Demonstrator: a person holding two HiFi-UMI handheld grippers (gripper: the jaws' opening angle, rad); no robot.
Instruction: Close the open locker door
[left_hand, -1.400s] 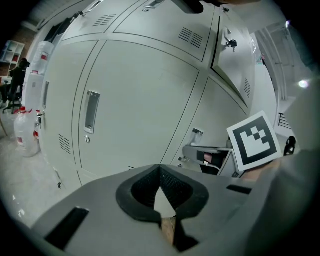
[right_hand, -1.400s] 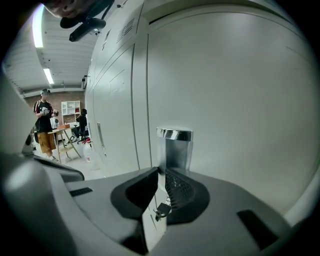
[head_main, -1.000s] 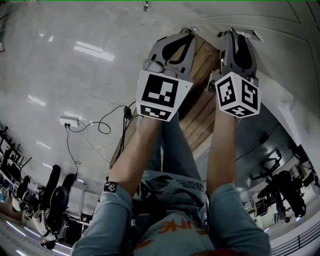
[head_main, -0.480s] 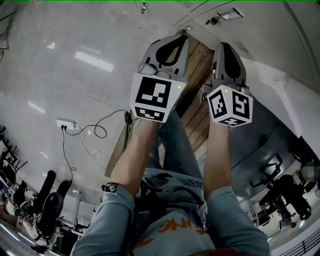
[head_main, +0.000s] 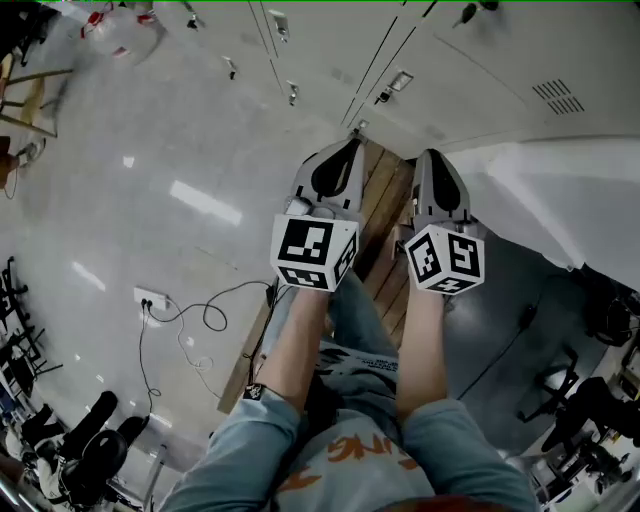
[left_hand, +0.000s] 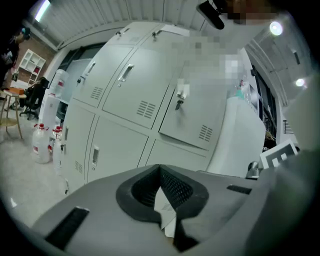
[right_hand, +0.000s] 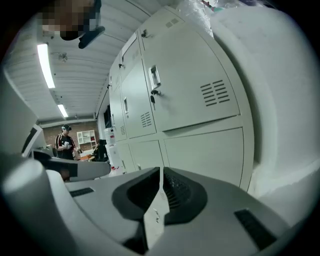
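Observation:
A bank of pale grey lockers (head_main: 420, 60) fills the top of the head view. In the left gripper view, the upper door with a handle (left_hand: 180, 97) and vent slots seems to stand slightly proud of its neighbours. The same door (right_hand: 190, 85) shows in the right gripper view. My left gripper (head_main: 350, 145) (left_hand: 160, 167) is held in the air short of the lockers, shut, with nothing in it. My right gripper (head_main: 432, 157) (right_hand: 160, 171) is beside it, its jaws closing until the tips meet, nothing between them.
A white plastic-wrapped bulk (head_main: 560, 210) stands right of the lockers. Wooden planks (head_main: 385, 235) lie on the floor below the grippers. A power strip with cables (head_main: 150, 300) is at the left. Water bottles (left_hand: 42, 145) stand by the lockers' far end. A person (right_hand: 65, 142) stands far off.
The head view has tipped up, bringing the lockers into sight. Both grippers now sit lower and smaller in the picture, still side by side.

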